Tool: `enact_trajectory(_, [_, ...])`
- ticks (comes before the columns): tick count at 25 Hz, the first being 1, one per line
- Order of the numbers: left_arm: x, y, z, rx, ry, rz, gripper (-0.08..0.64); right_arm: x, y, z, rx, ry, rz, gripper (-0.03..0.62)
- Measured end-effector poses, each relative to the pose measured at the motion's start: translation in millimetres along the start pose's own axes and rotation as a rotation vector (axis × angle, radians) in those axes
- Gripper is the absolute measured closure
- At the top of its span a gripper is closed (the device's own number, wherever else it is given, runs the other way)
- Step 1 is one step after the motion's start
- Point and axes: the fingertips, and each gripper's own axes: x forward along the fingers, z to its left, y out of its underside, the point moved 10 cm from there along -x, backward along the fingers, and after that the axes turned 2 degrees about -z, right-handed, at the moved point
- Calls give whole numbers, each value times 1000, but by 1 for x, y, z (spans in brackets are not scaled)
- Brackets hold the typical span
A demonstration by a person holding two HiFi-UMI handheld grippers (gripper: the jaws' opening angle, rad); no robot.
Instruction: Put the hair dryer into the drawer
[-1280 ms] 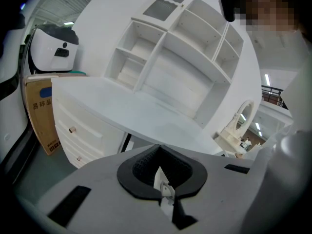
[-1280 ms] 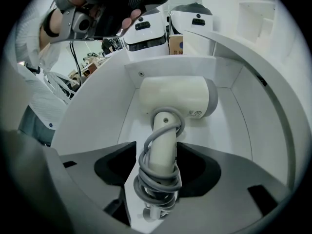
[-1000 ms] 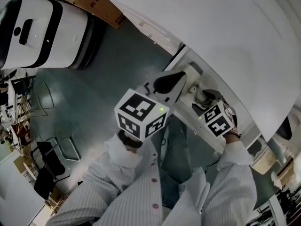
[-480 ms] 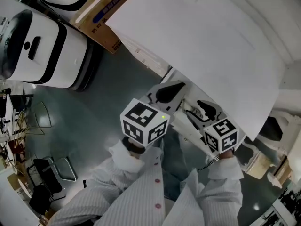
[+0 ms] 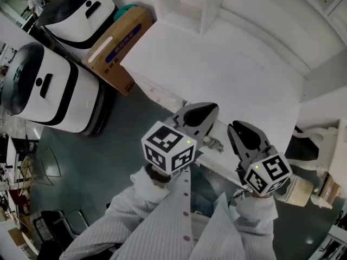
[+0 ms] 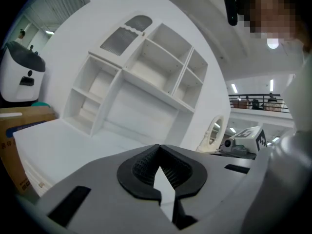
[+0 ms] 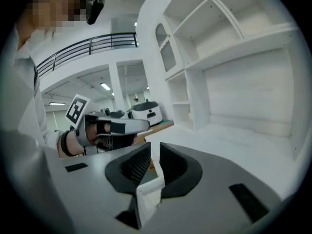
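No hair dryer shows in any view. In the head view both grippers hover at the front edge of the white desk (image 5: 227,69), above a small metal drawer handle (image 5: 214,143). My left gripper (image 5: 201,112) (image 6: 159,147) is shut, its pad tips meeting with nothing between them. My right gripper (image 5: 242,134) (image 7: 154,147) has just been closing; a narrow gap remains between its jaws and nothing is in it. Each gripper view looks level across the bare desk top and catches the other gripper, the left gripper (image 7: 122,126) and the right gripper (image 6: 243,141).
A white shelf unit (image 5: 190,4) (image 6: 146,72) stands at the back of the desk. Left of the desk are a cardboard box (image 5: 116,45) and two white machines (image 5: 49,85) (image 5: 81,4). A white rounded stand (image 5: 322,140) is at the right.
Both grippers have risen from below the desk's front edge to the level of its top. The right gripper's jaws have narrowed. The head view has tilted up onto the desk and shelves.
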Motion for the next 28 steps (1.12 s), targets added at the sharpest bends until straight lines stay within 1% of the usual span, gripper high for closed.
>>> enact_trajectory(1, [2,-6,-7,6,22,-8,551,-8,-10,3,-5,15,-34,543])
enact_trajectory(4, [9,-20,-26,24,95,-27,551,-30,-32,11,-23,50,-109,561])
enact_trajectory(7, [13,-32,-43,60,151,-40,551,-47,-47,16,-45,84,-149,572])
enact_trajectory(10, [11,-44,-55,105,184,-48,551,-58,-57,22,-75,118,-173,578])
enact_trajectory(15, [11,-52,-68,141,216,-62,551,-69,-68,28,-90,142,-204,580])
enact_trajectory(22, [16,-49,-73,141,226,-47,551,-74,-69,25,-85,129,-215,581])
enact_trajectory(28, [15,-49,-71,141,222,-45,551,-73,-68,22,-74,143,-222,581])
